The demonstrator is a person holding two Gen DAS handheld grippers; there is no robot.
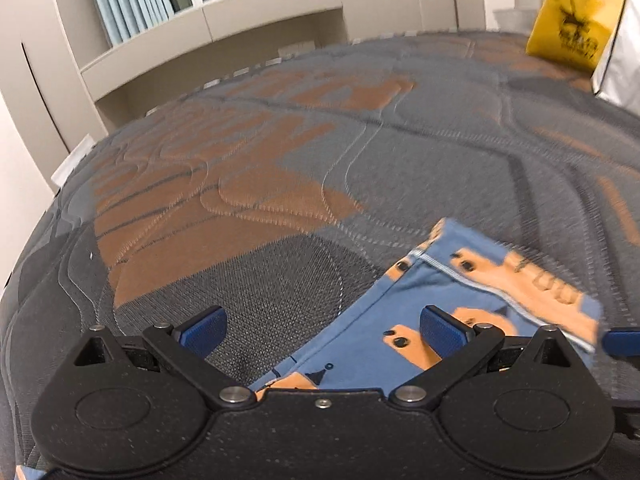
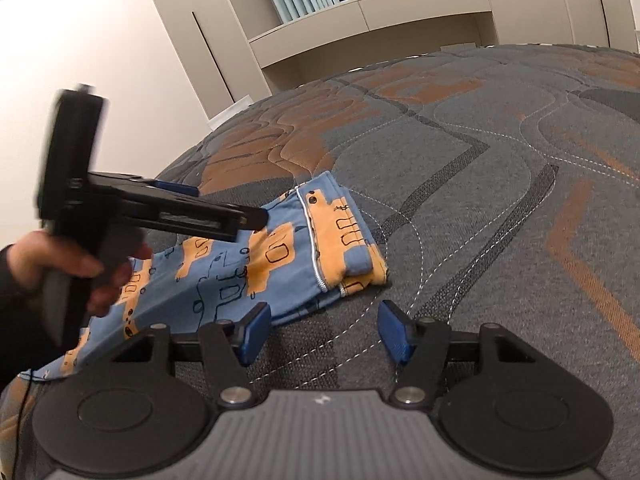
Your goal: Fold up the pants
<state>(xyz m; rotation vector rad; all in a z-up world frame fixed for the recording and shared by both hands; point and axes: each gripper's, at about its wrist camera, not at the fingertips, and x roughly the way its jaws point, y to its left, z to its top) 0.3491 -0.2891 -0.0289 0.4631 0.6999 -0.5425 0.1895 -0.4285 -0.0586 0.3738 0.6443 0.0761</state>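
Lying part-folded on the quilted bed (image 2: 500, 152), the blue-and-orange pants (image 2: 224, 264) sit under both tools; left gripper (image 1: 322, 334) gapes wide, holding nothing; right gripper (image 2: 322, 334) half open beside the hem, empty. Looks mid-fold, between grasps; next move likely calls for pinching an edge to fold again.

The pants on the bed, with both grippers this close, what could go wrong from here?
1. Both the left gripper and the right gripper stand open and grip nothing, so the folded pants could shift if a finger brushes them.
2. The right gripper hangs over bare mattress beside the folded edge; closing here could miss the cloth or catch only one layer.
3. The left-wrist view is blurred, so its aim may be off.
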